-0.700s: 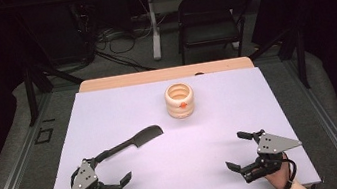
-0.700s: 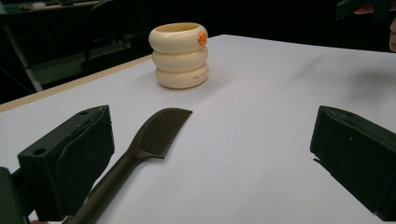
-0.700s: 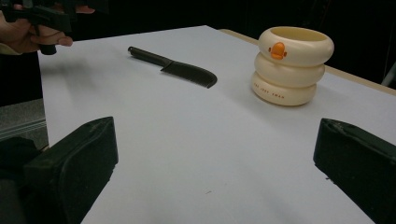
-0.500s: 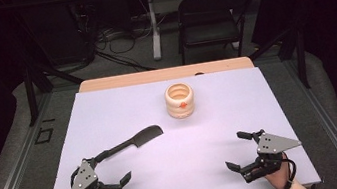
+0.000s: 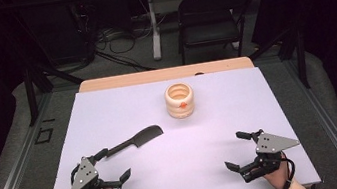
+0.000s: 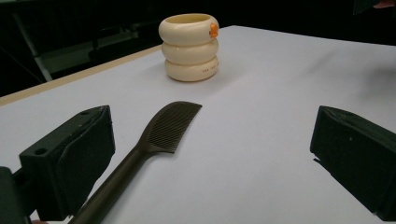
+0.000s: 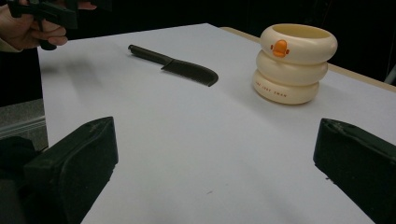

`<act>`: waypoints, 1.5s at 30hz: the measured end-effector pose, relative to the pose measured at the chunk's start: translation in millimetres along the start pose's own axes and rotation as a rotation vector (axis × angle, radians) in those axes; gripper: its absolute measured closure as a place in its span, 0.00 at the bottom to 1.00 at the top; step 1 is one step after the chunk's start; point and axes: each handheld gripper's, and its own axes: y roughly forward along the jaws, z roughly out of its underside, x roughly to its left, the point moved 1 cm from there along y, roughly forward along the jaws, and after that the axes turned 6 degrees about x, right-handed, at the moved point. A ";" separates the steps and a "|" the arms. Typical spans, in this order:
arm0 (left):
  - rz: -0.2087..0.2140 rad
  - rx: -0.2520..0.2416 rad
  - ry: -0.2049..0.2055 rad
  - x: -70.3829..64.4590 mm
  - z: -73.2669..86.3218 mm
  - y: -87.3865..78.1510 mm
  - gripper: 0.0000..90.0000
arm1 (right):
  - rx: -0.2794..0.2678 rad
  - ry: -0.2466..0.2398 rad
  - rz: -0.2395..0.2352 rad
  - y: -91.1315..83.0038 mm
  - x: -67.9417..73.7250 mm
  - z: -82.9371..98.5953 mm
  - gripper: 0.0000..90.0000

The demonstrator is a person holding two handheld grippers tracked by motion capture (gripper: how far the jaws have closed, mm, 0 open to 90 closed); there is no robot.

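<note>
The left gripper (image 5: 112,167) sat low over the near left part of the pale surface (image 5: 123,106), its jaws spread wide with nothing between the pads. In the left gripper view the dark comb (image 6: 154,140) lay flat on the surface just ahead of those jaws and closer to the left-hand jaw, its handle running back toward that jaw and passing beside it without being clamped; the toothed head pointed away from the jaws. From the high view the comb (image 5: 133,140) lay aslant, its handle end near the left gripper's farther jaw; whether the two touched could not be told. Beyond the comb's head, well ahead of the jaws, stood the cream ringed cup (image 6: 189,46), upright, built like three stacked rings with a small orange mark near its rim. The right gripper (image 5: 238,151) rested over the near right part of the surface, its jaws likewise wide apart and holding nothing. In the right gripper view the comb (image 7: 177,64) lay well ahead and to the left of those jaws, and the cup (image 7: 292,63) stood ahead toward the right-hand jaw, well apart from the comb.
</note>
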 end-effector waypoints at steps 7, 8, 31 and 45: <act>-0.002 0.007 -0.002 1.1 -1.9 2.0 0.00 | 0.000 -0.001 0.000 0.1 0.0 0.0 0.00; -0.002 0.009 -0.007 1.5 -2.0 3.0 0.00 | 0.003 0.000 0.001 0.0 -0.2 0.1 0.00; -0.061 0.097 0.003 13.1 -15.2 6.2 0.00 | 0.007 0.001 0.001 0.8 0.7 0.2 0.00; -0.067 0.232 0.025 22.1 -19.7 18.0 0.00 | 0.009 0.006 -0.001 1.5 0.9 0.5 0.00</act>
